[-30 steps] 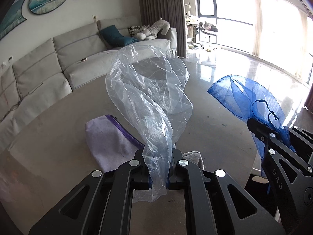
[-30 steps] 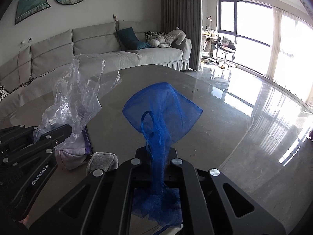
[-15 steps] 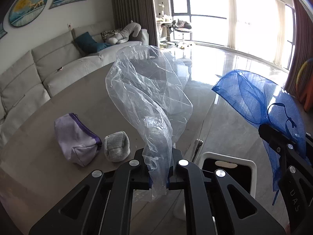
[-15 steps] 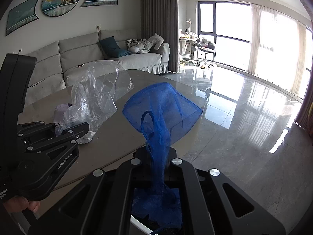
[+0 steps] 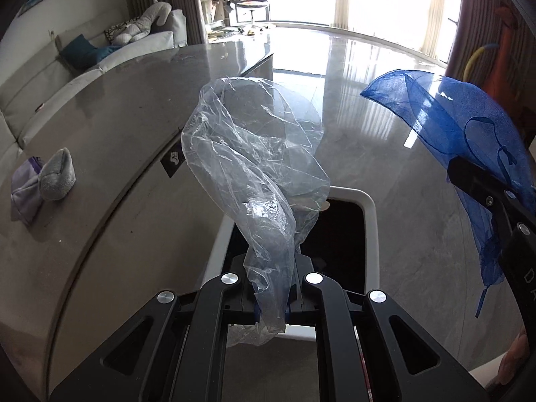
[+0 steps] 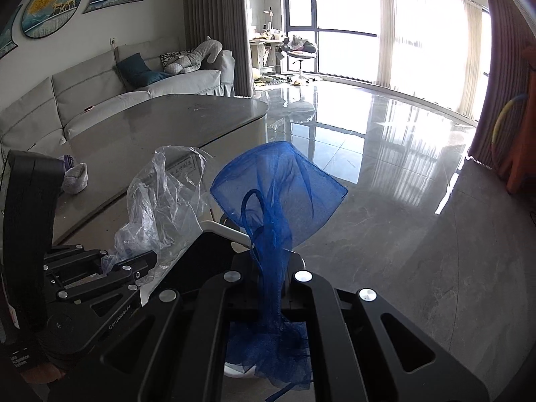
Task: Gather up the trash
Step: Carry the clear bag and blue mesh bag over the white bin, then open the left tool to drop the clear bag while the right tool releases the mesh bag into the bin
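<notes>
My left gripper [image 5: 272, 296] is shut on a crumpled clear plastic bag [image 5: 254, 154], which stands up from the jaws over the white trash bin [image 5: 370, 227] with its dark opening. In the right wrist view that plastic bag [image 6: 164, 197] shows at the left with the left gripper [image 6: 132, 263] under it. My right gripper [image 6: 268, 288] is shut on a blue mesh pouch [image 6: 278, 187] with a drawstring, just right of the bin's white rim [image 6: 224, 229]. From the left wrist, the blue mesh pouch [image 5: 449, 117] hangs at the right edge.
A grey table [image 5: 100, 127] curves along the left, with a grey rolled sock [image 5: 57, 176] and a lilac pouch [image 5: 23, 191] on it. Behind the table runs a light sofa [image 6: 100, 93]. Glossy tiled floor [image 6: 385, 167] spreads right toward bright windows.
Both grippers have swung right off the table and dropped lower, each keeping its load. The white bin has come into view under them; the sock and lilac pouch have slid to the left.
</notes>
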